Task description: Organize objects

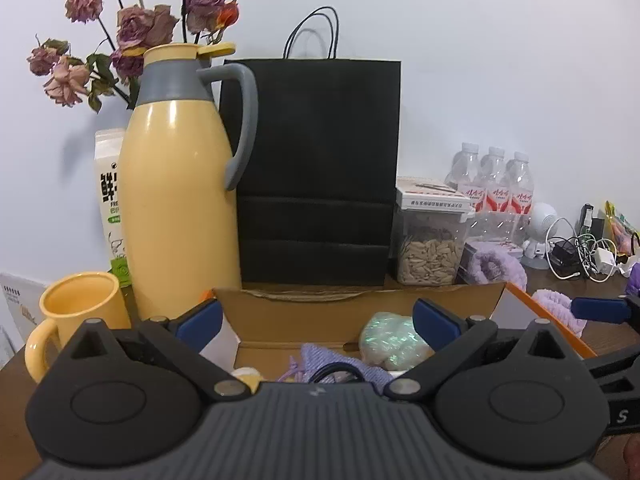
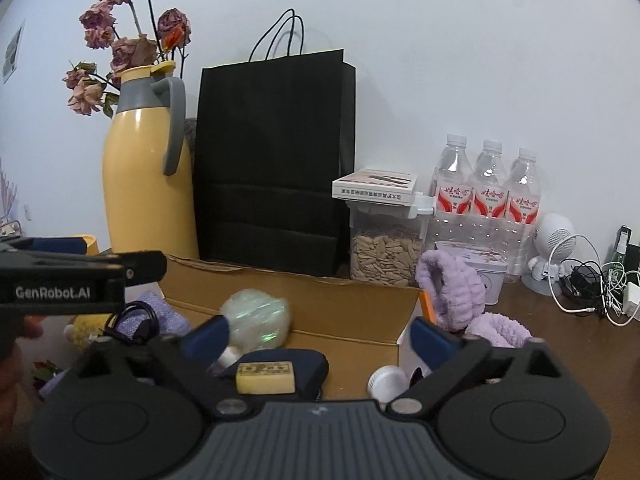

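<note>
Both grippers hover over an open cardboard box point(image 2: 360, 312) on a brown table point(image 2: 568, 344), side by side. The left gripper point(image 1: 318, 320) has its jaws spread wide with nothing between them; the right gripper point(image 2: 320, 336) is equally wide and empty. Inside the box lie a shimmery pale-green bundle point(image 2: 258, 320), a purple knitted cloth point(image 1: 344, 364), a black cable point(image 2: 136, 322), a dark pouch point(image 2: 304, 364) bearing a yellowish tile point(image 2: 266, 377), and a white cap point(image 2: 388, 385). Along the table's back edge stand a yellow thermos point(image 1: 180, 200), a black paper bag point(image 1: 316, 168), a seed container point(image 2: 386, 252) and 3 water bottles point(image 2: 486, 184). A yellow mug point(image 1: 76, 316) sits near the left edge.
</note>
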